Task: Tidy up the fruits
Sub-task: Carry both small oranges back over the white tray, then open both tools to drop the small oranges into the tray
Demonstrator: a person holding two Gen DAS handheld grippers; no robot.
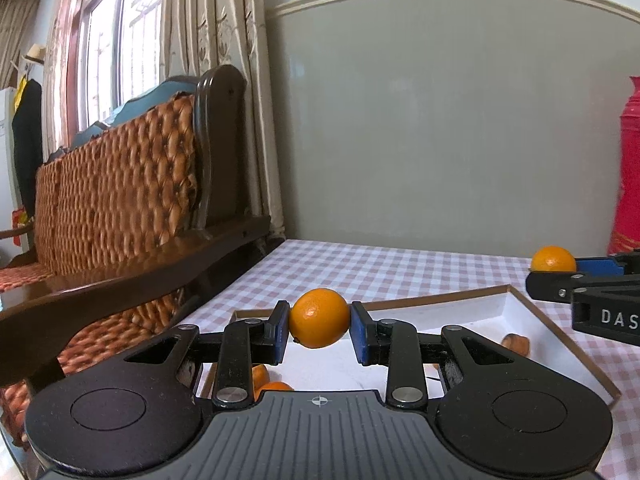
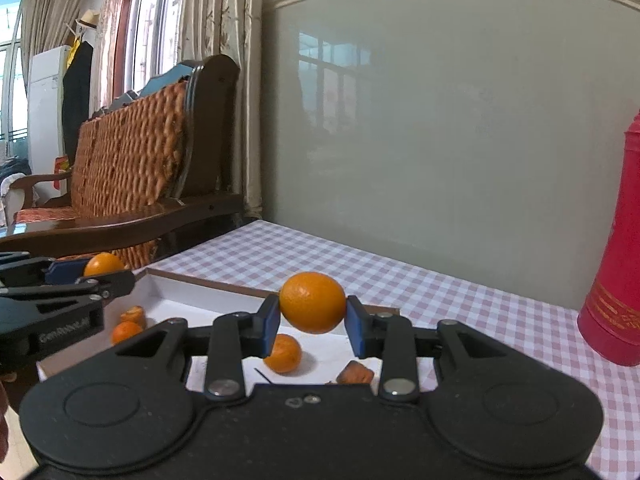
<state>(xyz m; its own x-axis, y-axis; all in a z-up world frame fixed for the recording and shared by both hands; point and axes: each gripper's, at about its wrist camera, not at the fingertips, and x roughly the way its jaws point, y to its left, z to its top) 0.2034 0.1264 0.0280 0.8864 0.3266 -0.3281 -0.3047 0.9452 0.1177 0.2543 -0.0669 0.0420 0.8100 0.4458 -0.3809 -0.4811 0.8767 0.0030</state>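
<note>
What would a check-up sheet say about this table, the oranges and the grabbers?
Surface: table with pink-and-white checked cloth.
Job's things: shallow white box holding a loose orange, two more orange fruits near its left wall, and brown pieces that cannot be identified.
Clutter: red thermos on the cloth.
Grippers: left hand-held gripper shut on an orange above the box; right hand-held gripper shut on another orange.
Cables: nothing seen.
Surroundings: wicker-backed wooden bench, curtains, window, grey wall.

Checked table [image 2: 460, 300]: white tray [image 2: 192, 300], red flask [image 2: 616, 280]
</note>
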